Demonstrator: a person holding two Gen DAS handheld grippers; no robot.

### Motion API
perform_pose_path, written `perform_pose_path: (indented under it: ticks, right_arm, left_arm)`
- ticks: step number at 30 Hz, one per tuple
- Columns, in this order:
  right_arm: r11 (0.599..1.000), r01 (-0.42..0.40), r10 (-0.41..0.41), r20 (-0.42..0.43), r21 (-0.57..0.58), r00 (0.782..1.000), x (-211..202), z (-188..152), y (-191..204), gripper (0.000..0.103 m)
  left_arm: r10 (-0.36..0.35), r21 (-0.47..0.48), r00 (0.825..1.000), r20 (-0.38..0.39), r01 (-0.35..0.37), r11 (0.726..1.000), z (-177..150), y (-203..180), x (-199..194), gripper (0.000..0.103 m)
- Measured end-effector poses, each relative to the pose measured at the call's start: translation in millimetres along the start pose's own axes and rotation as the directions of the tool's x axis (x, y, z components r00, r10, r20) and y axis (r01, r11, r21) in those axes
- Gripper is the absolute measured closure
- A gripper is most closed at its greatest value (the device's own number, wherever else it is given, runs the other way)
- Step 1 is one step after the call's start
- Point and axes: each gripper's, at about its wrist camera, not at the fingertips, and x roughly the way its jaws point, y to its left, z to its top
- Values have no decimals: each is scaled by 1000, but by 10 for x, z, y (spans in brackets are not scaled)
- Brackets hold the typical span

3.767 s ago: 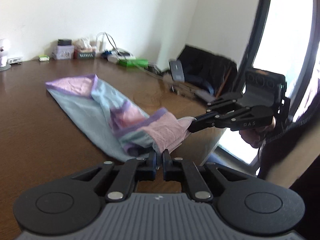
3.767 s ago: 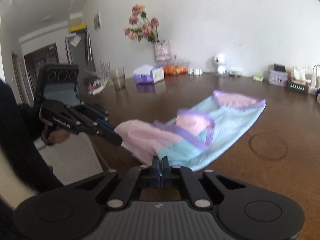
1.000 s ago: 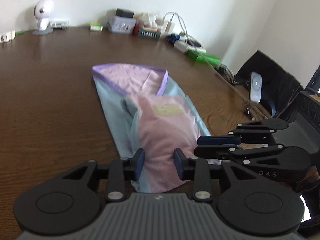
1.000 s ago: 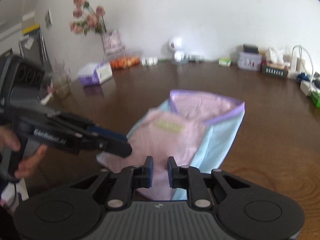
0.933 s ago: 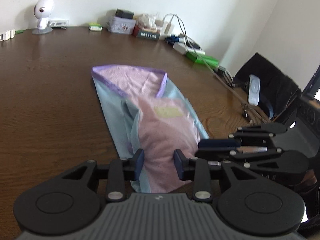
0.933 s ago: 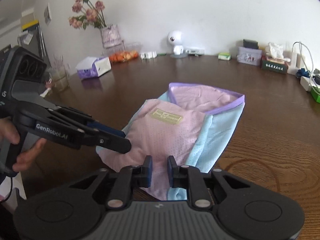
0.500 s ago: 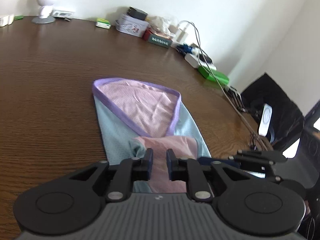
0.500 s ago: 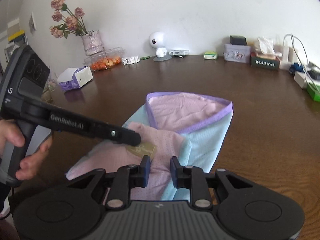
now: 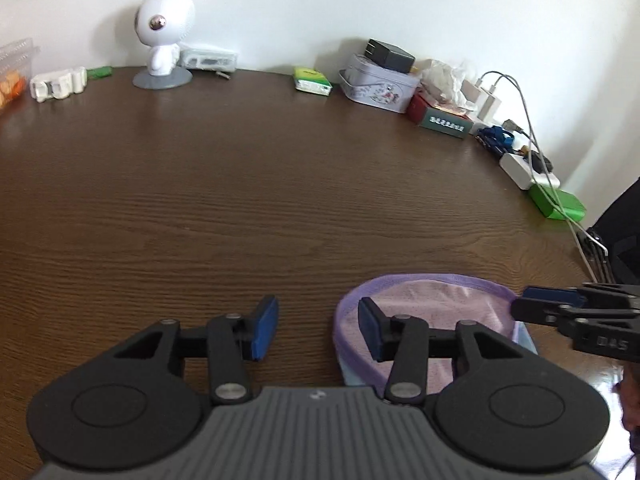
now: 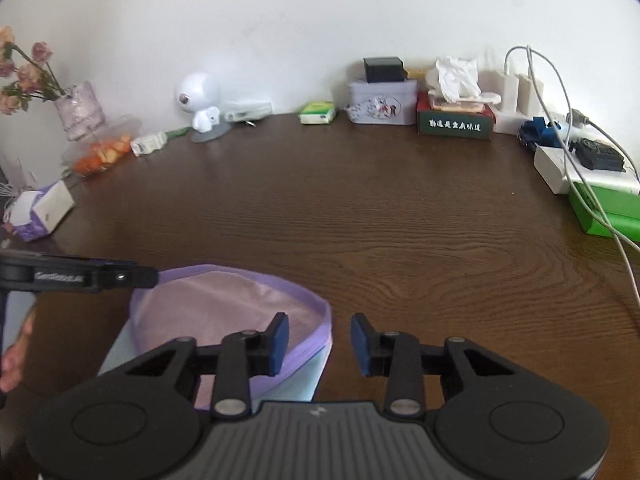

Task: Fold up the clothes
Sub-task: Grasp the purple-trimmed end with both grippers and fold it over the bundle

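Bright even daylight, fisheye-bent edges, sharp focus.

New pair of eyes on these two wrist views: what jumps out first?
The pink garment with its purple band, lying on the dark wood table at the near edge. Both claws hang open over it: left claw at its left corner, right claw at its right. Behind, a white round-headed figurine stands by the wall.

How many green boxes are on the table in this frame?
2. A small green box sits at the back edge beside the tin; a larger green box lies at the right edge under the cables. Others may be hidden.
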Motion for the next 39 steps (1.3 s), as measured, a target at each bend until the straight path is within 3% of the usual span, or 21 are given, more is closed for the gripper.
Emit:
perform_pose_path:
  ticks: [1,2,3,4,8,13,17,22,28,30,32,34,35,39]
  right_arm:
    - [1000,-8,8,-10,3,1000,52,9,-9,78]
    - [1000,-14,14,-18,2,1000,98,11,-14,91]
    - [1000,-8,8,-17,-12,1000,119,-8,0,97]
    - [1000,-3,2,-15,-24,1000,134,-27,15,98]
    - [999,-14,15,36,-28,999,-47,-68,67,101]
    - [994,-86,95,125,-72,988,-664,-181,124,101]
    - [986,-128,142,146,-104,979,-1085,-432,202,101]
    - [979,-157,173,119,-130,978,-1364,-838,311,101]
    - [959,-210,211,-18,-192,977,-1515,-1448,366,95]
    - [947,-230,228,-33,-223,973,-1674,-1565,378,87]
    - [941,-245,254,6,-232,967,-1841,-1575,372,77]
    - [942,-250,270,65,-222,961,-1900,-1482,384,77]
    - [943,-248,273,88,-220,958,-1862,-1421,416,77]
    - [949,-247,272,115,-194,955,-1401,-1210,624,77]
  left_arm:
    - [-12,19,1000,-8,13,1000,-9,-17,10,83]
    - [-10,36,1000,-13,11,999,-24,-36,19,93]
    - [-4,50,1000,-11,4,999,-42,-56,21,100]
    - [0,58,1000,-8,0,998,-60,-68,14,100]
    - [-22,60,998,53,18,998,-148,-147,-264,101]
    - [-64,107,987,150,48,993,-427,-385,-902,101]
    - [-75,105,979,190,56,993,-750,-532,-1227,101]
    - [-54,115,987,154,37,993,-1260,-700,-1391,101]
    - [-48,-5,994,97,49,999,-1764,-536,-1561,96]
    - [-41,-18,991,131,44,999,-1787,-501,-1744,94]
    - [-51,-5,982,184,53,999,-1718,-564,-1893,86]
    - [-89,38,970,227,82,996,-1603,-716,-1906,71]
    - [-105,71,968,229,91,993,-1553,-807,-1824,70]
    - [-91,146,991,100,76,986,-1481,-1069,-1275,75]
